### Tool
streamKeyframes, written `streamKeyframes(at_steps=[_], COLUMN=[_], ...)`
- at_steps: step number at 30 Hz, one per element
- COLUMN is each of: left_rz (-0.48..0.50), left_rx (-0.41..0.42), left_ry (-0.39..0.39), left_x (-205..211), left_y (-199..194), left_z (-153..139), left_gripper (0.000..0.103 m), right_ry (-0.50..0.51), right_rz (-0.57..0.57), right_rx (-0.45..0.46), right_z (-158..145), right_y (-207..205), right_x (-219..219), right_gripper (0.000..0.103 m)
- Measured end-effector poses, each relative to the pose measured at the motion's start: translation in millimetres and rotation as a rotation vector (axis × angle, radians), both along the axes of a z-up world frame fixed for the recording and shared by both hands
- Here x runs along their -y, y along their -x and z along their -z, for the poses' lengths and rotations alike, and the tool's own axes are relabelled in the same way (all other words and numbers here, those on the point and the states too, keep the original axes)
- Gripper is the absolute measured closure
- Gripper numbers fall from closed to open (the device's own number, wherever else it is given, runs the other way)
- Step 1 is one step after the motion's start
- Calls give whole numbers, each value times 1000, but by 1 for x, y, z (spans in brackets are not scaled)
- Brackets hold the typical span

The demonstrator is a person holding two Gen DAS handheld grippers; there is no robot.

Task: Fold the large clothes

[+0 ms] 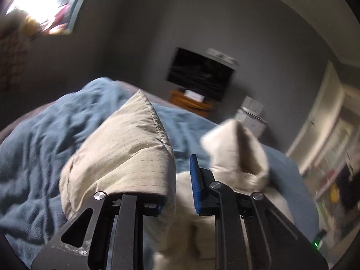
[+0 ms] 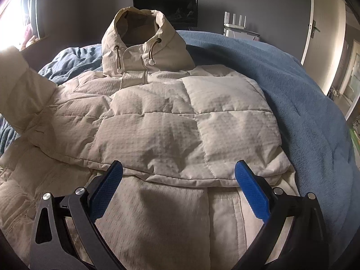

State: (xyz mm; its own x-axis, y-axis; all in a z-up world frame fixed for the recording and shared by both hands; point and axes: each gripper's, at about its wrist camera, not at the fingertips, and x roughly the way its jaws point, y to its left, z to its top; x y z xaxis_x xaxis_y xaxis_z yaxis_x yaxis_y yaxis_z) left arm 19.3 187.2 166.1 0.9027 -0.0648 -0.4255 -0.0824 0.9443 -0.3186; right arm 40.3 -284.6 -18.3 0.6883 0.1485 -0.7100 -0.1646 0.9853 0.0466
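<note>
On the bed, over a blue blanket (image 2: 292,90), your cream puffer jacket (image 2: 157,123) is lying front-up with the hood (image 2: 139,33) propped up at the far end, toward the dark TV (image 2: 171,6) on the grey wall. One sleeve is already folded across the chest, its edge sitting just past your right gripper (image 2: 178,186). That one hangs over the lower part of the jacket with its blue pads (image 2: 252,193) spread wide, nothing between them.

Your left gripper (image 1: 180,186) is a different story: it's clamped down on the jacket's fabric, cream cloth bunched between the fingers and draped right over the left one. The left wrist view is pretty blurry. In the right wrist view you can see the other sleeve (image 2: 20,85) lifted up off the bed at the left edge.
</note>
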Motion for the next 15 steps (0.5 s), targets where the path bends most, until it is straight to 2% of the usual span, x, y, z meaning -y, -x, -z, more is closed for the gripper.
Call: streamKeyframes(at_steps=[3,7,13,15], left_rz=[110,217,392,450], left_rx=[11,-1,-97,-152], left_ry=[-47,-129,-166,-208], left_x=[50,106,166,185], left_y=[-2,-5,-16,-16], left_z=[-6,8,58,85], left_gripper=[84,84,84,84], right_ry=[-29,-64,-77,-75], right_rz=[10,35,64,63], right_rx=[-9,-9,7,2], right_z=[1,0,-2,-1], right_y=[-1,-1,0,0], right_x=[6,14,20,19], right_gripper=[7,7,7,7])
